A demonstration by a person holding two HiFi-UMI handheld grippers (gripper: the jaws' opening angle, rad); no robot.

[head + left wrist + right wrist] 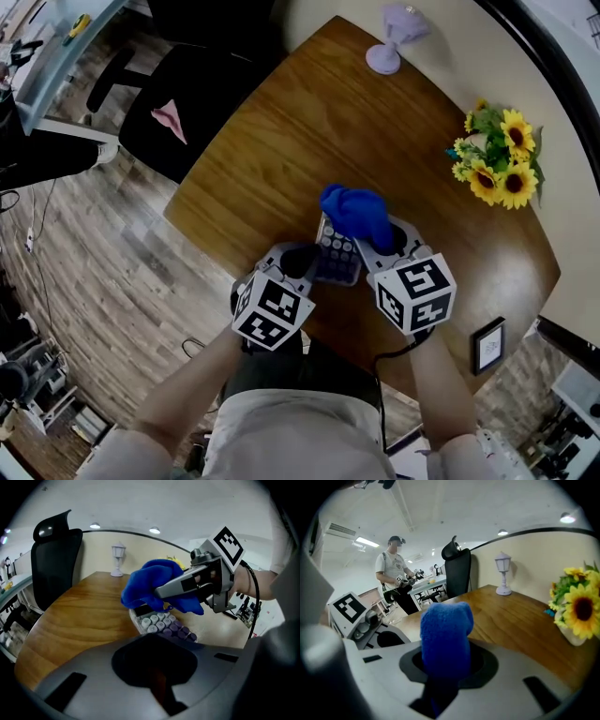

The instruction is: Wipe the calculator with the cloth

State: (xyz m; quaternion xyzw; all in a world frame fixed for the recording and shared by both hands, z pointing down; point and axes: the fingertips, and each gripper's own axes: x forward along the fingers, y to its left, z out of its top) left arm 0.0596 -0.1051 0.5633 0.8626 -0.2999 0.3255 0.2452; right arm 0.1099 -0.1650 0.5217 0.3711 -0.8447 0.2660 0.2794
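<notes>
The right gripper (445,670) has its jaws shut tight on the blue cloth (444,632). The cloth sticks up out of them in a fat, soft lump.

The left gripper (154,660) has its jaws pressed together, with only a dark gap between them. The tip of this gripper sits right at the near end of the calculator (161,623). The near edge of the calculator goes out of sight behind the grey jaws.

From the head view, the calculator (336,258) lies on the brown table (281,141), close to its near edge. It is between the two grippers. The left gripper (298,262) is at its near left corner. The right gripper (380,246) is just to its right. The cloth (356,214) covers the far end of the calculator. In the left gripper view the cloth touches the top of the calculator by its screen, and the round pale and purple keys show below it.

A small lamp (389,42) stands at the far side of the table. Yellow sunflowers (497,164) stand at the right. A little picture frame (488,344) is at the near right. A black chair (187,112) stands to the left of the table. In the right gripper view a person (393,571) stands far off across the room.
</notes>
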